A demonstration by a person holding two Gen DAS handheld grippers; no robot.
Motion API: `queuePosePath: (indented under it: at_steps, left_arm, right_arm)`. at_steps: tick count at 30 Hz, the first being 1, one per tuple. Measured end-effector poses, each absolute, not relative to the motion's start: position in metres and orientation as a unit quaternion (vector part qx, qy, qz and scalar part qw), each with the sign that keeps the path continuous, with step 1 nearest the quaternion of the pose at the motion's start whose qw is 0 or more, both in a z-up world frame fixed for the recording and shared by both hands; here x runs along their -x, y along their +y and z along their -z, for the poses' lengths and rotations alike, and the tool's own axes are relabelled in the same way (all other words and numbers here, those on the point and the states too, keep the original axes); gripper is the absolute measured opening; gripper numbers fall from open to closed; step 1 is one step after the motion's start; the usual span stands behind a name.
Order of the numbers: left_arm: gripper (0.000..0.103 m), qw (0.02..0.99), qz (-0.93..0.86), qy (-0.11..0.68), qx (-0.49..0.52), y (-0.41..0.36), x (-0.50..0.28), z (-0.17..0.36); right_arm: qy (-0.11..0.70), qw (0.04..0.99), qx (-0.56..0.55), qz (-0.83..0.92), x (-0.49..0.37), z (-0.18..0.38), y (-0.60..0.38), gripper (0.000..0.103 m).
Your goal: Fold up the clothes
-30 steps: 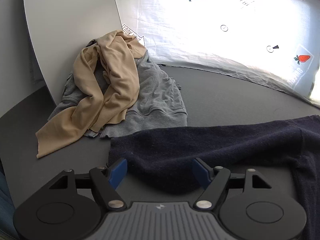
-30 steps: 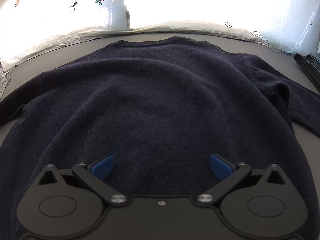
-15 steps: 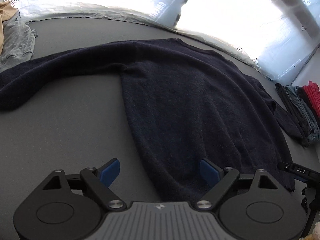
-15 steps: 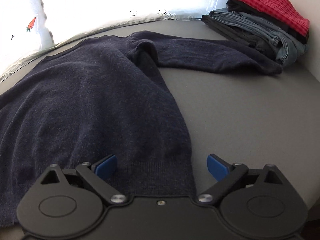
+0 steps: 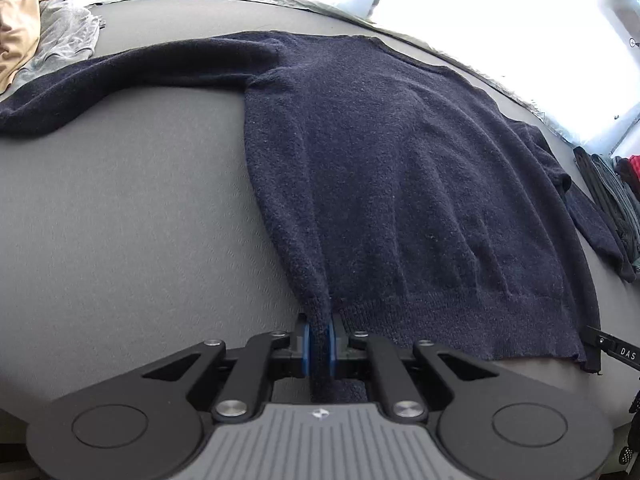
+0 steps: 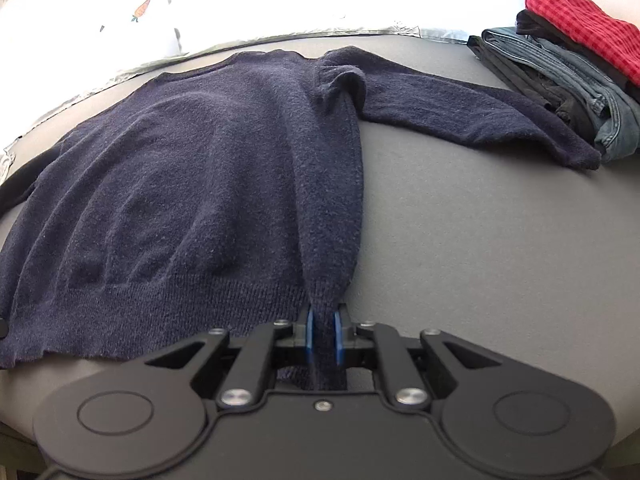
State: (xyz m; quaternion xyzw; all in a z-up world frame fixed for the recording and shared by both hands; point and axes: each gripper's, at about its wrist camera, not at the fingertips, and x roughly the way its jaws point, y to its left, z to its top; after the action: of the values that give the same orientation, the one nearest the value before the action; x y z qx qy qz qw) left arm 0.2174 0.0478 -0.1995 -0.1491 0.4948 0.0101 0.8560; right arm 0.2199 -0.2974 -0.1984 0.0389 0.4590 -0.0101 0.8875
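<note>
We are pinching the two near hem corners of one navy sweater (image 5: 400, 168), the left gripper (image 5: 319, 338) clamped on its left corner and the right gripper (image 6: 322, 338) closing on its right. It is lying flat, unfolded, sleeves spread. Beyond its right sleeve one folded stack (image 6: 568, 60) is waiting; beyond its left, two loose garments (image 5: 36, 36) are lying unfolded.

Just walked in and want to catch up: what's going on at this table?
A person with two handheld grippers is folding a navy sweater spread flat on the grey table. The left gripper has pinched one hem corner; the right gripper is closing on the other. Folded clothes are stacked at one side, unfolded ones at the other.
</note>
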Motion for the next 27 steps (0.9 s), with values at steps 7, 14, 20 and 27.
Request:
queuePosePath:
  at_steps: [7,14,20,27]
  left_arm:
    - [0.021,0.857,0.002,0.492,0.155,0.060,-0.223,0.194]
    - [0.050,0.883,-0.044,0.437,0.163,0.112,-0.222,0.170]
    - [0.061,0.873,-0.147,0.406,0.226,0.201,-0.224,0.167]
    - [0.068,0.851,-0.210,0.387,0.285,0.303,-0.246,0.177]
  right_arm:
    - [0.458,0.888,-0.015,0.043,-0.222,0.187,-0.287,0.016]
    - [0.383,0.918,0.029,0.097,-0.233,0.158,-0.257,0.033]
    - [0.399,0.915,0.011,0.062,-0.264,0.171,-0.213,0.040]
    - [0.424,0.904,0.011,0.045,-0.297,0.204,-0.144,0.047]
